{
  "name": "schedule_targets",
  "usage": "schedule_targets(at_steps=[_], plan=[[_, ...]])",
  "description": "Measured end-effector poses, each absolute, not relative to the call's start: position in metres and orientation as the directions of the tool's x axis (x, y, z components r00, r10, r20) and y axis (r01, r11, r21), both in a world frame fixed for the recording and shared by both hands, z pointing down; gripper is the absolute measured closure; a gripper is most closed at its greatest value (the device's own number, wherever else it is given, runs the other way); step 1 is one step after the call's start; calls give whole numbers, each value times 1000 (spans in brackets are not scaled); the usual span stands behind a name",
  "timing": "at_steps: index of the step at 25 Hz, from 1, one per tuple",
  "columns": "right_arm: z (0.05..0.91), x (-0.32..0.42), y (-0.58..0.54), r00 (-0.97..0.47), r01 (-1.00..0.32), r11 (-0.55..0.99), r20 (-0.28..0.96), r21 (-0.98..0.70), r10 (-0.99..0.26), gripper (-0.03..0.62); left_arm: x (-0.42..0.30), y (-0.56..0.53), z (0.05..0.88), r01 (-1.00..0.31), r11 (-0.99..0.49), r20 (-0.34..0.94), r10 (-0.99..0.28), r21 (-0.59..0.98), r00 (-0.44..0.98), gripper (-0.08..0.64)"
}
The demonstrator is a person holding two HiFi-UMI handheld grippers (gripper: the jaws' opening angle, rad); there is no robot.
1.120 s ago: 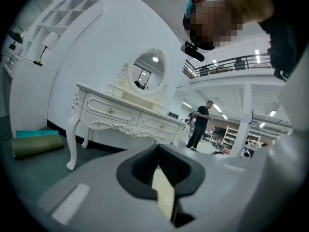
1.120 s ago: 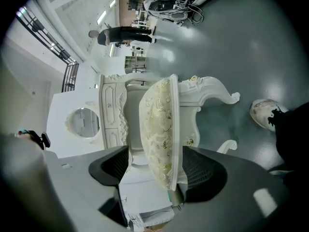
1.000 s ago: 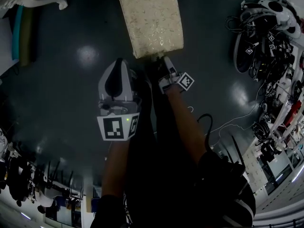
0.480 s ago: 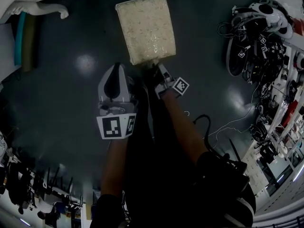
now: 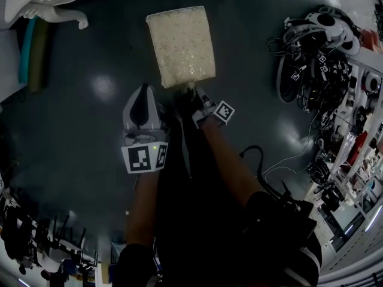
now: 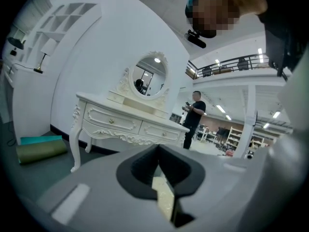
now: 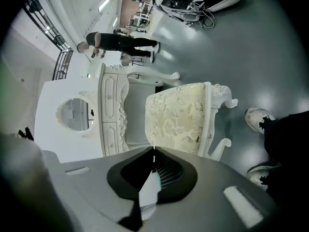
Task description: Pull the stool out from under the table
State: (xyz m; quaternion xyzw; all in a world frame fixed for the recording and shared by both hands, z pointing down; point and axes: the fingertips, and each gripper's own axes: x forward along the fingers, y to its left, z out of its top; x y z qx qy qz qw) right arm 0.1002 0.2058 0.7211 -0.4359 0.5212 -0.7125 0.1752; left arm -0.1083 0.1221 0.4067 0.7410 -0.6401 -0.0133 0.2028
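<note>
Shut after closing over the past second, the right gripper (image 7: 153, 151) has nothing between its jaws: in the right gripper view they meet at the tips with only air there, and the stool (image 5: 181, 45) stands beyond them rather than in them. In the head view a second ago this gripper sat tucked against the near edge of the seat; now it sits a little back from that edge, and the seat looks smaller, as if the person were straightening up. The left gripper (image 6: 158, 146) is closed and empty too, held beside the right one and apart from the stool. The stool stands on the dark floor (image 5: 72, 136) directly ahead of the person, its cream cushion fully exposed in front of the white carved table (image 7: 112, 110), no part of the seat under the tabletop. Taken together, the let-go and the open position suggest the pull is finished. The seat is an oblong whose long axis runs away from the person toward the table, leaning slightly left at the far end, with one short edge facing the grippers.
</note>
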Motion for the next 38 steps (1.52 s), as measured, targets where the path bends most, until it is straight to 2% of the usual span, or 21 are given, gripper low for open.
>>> schedule_targets(at_steps=[15,18,31,38], plan=[[670,91,179,-565,-264,-439,506,-859,-651,591,-121,105,347,-948,-76,209,-967,309,146,554],[658,87,167,-582,-247,-396,462,-884,-669,592,-123,101,334,-949,-77,204,-968,305,144,554],[597,93,153,-617,-363,-355,508,-861,-601,592,-125,105,298,-951,-54,215,-969,304,124,554],[550,92,136,-632,-466,-255,521,-847,-574,592,-124,111,294,-955,-38,240,-964,294,112,554]])
